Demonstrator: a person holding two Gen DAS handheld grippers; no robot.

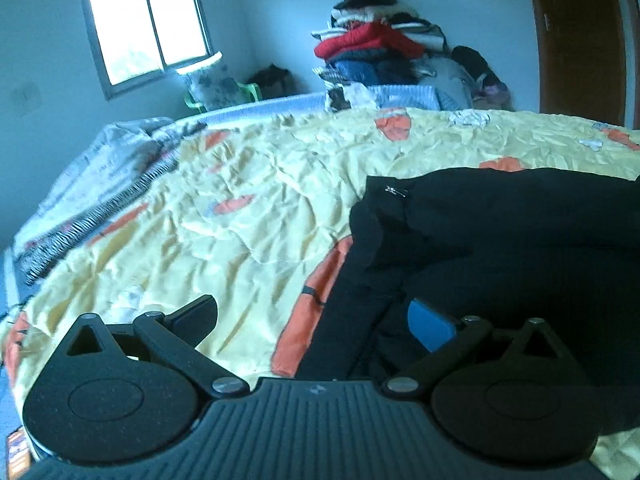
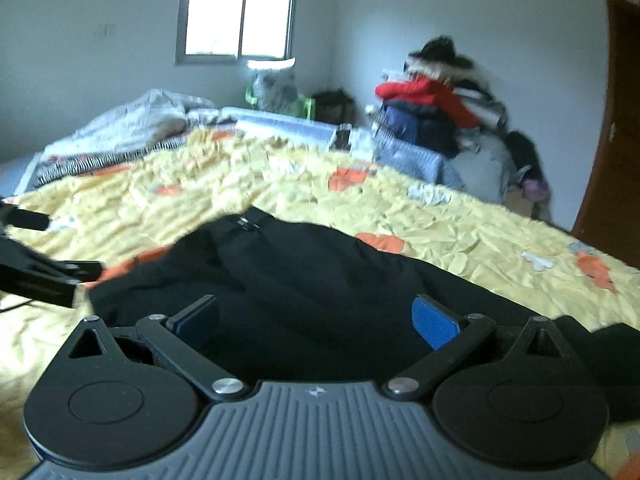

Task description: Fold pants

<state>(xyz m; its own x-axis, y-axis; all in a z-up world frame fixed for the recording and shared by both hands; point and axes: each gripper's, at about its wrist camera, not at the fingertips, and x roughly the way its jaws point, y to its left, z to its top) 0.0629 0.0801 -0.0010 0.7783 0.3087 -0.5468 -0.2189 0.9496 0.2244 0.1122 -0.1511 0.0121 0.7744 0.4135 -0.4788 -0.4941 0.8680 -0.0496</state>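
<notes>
Hovering open tools [image 1: 316, 322] over pants [image 1: 500, 248]

we find no legible text, brand or number; the orange label [image 1: 18, 454] beside the left gripper [image 1: 316, 322] carries print too blurred to read.

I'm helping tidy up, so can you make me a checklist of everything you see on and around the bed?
Surface: bed with a crumpled yellow quilt with orange patches.
Job's things: black pants lying bunched on the quilt, zipper showing.
Clutter: striped bedding heaped at the far left edge.
Grippers: left gripper open, at the pants' edge; right gripper open over the pants; neither grips anything.
Cables: nothing seen.
Surroundings: window, clothes pile against the wall, brown door.
</notes>
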